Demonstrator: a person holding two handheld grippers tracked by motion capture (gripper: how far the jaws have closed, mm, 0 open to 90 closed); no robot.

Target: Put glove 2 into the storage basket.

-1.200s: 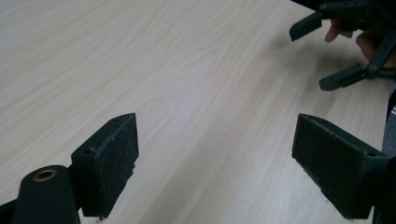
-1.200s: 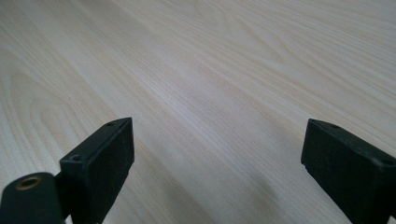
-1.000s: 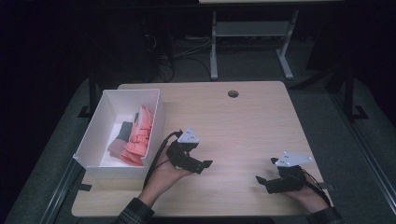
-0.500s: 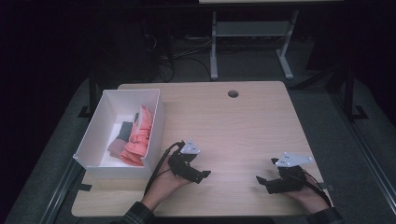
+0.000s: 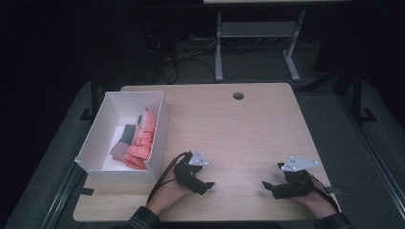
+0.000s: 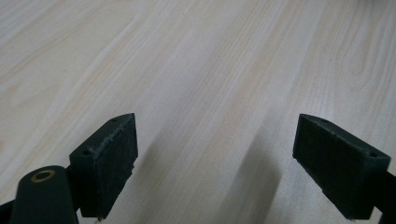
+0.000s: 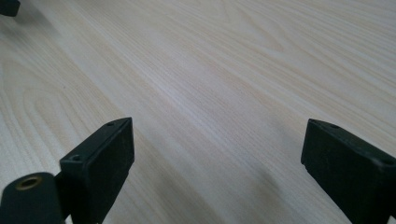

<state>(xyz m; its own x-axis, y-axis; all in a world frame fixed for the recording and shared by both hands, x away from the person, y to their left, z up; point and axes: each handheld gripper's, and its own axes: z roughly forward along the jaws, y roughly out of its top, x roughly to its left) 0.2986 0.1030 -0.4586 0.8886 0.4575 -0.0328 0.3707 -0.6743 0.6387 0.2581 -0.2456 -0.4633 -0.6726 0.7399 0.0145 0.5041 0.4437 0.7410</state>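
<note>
The pink cloth (image 5: 142, 140) lies bunched in the white box (image 5: 157, 133), leaning along the wall nearest the left hand-held gripper (image 5: 206, 185), with a grey cloth (image 5: 122, 140) just beyond it on the side away from that gripper. Both pieces sit wholly inside the box; nothing hangs over its rim as far as the high view shows. The left hand-held gripper rests low over the bench (image 5: 248, 129) just beside the box's near corner, its jaws spread wide with nothing between them; in the left gripper view (image 6: 233, 172) there is bare wood grain between and ahead of the two black pads. The right hand-held gripper (image 5: 267, 187) lies well apart from the box, on the far side of the left one, and its jaws also stand wide apart and empty, with plain bench top ahead of them in the right gripper view (image 7: 215, 172). Each is cradled in a hand at the near edge of the bench. Judging from this, the putting-away looks done: the cloths are in the box, no loose item lies on the bench around either gripper, and both seem parked. What may remain, if anything, is tidying the cloths inside the box.
</note>
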